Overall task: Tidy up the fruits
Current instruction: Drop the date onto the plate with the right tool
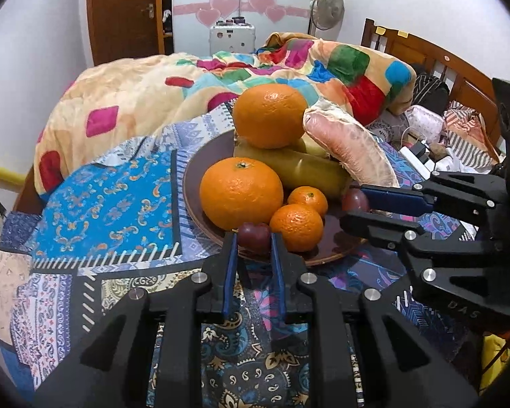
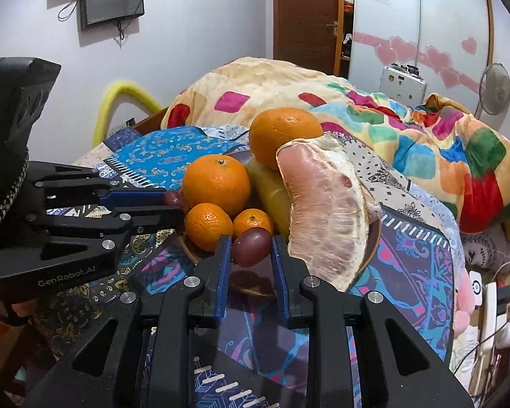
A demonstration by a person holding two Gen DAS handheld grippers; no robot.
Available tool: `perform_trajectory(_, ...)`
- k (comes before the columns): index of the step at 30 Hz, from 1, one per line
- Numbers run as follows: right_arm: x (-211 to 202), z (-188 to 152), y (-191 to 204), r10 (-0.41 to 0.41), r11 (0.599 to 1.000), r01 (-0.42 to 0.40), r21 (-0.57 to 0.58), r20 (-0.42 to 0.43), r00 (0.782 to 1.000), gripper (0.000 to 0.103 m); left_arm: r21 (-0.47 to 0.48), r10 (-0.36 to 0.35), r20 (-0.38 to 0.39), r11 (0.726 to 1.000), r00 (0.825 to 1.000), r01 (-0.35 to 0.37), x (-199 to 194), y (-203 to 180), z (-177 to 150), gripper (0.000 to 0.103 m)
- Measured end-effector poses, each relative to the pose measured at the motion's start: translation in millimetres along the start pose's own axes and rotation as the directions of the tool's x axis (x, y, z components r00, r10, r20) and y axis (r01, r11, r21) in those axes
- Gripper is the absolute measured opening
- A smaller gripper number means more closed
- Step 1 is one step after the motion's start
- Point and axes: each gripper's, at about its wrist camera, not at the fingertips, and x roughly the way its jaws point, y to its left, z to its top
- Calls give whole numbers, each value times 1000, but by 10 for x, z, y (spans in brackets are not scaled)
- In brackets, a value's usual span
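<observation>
A dark brown plate point(image 1: 197, 170) on the patterned bedspread holds two large oranges point(image 1: 241, 192), two small mandarins point(image 1: 296, 226), a banana point(image 1: 299, 166), a peeled pomelo piece point(image 1: 352, 146) and two red grapes. My left gripper point(image 1: 254, 238) has its fingers around a grape point(image 1: 254, 234) at the plate's near rim. My right gripper point(image 2: 250, 243) has its fingers around the other grape point(image 2: 251, 245), with small gaps at the pads. The right gripper shows in the left wrist view point(image 1: 352, 204) and the left gripper in the right wrist view point(image 2: 173, 204).
A colourful blanket point(image 1: 306, 64) is heaped behind the plate. The wooden headboard point(image 1: 435, 54) stands far right, a door point(image 1: 122, 10) and wardrobe behind. Cables and chargers point(image 2: 489, 292) lie at the bed's right side.
</observation>
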Motion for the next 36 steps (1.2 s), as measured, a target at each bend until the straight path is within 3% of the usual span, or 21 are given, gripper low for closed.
perform_trajectory(7, 4, 11, 14, 14, 1000, -14, 11, 2, 1000, 28, -29, -17, -2, 999, 1000, 17, 1, 64, 4, 26)
perform_trajectory(13, -161, 23, 47, 5, 1000, -5, 4, 50, 999, 28, -40, 10, 40, 999, 999, -8, -190, 56, -4, 26)
perform_trajectory(22, -1050, 120, 47, -39, 998, 27, 60, 210, 977, 28, -21, 56, 184, 998, 981, -53, -1060, -172, -2, 26)
perform_trajectory(28, -1780, 108, 213, -101, 994, 77, 83, 343, 934, 28, -20, 100, 342, 995, 934, -99, -1846, -422, -120, 33)
perform_trajectory(32, -2153, 46, 392, -120, 992, 87, 96, 416, 901, 32, -31, 129, 443, 991, 887, -128, -2328, -598, -248, 41)
perform_trajectory(36, -2468, -56, 600, -147, 988, 102, 118, 486, 861, 53, -45, 146, 524, 989, 839, -144, -2703, -740, -397, 56)
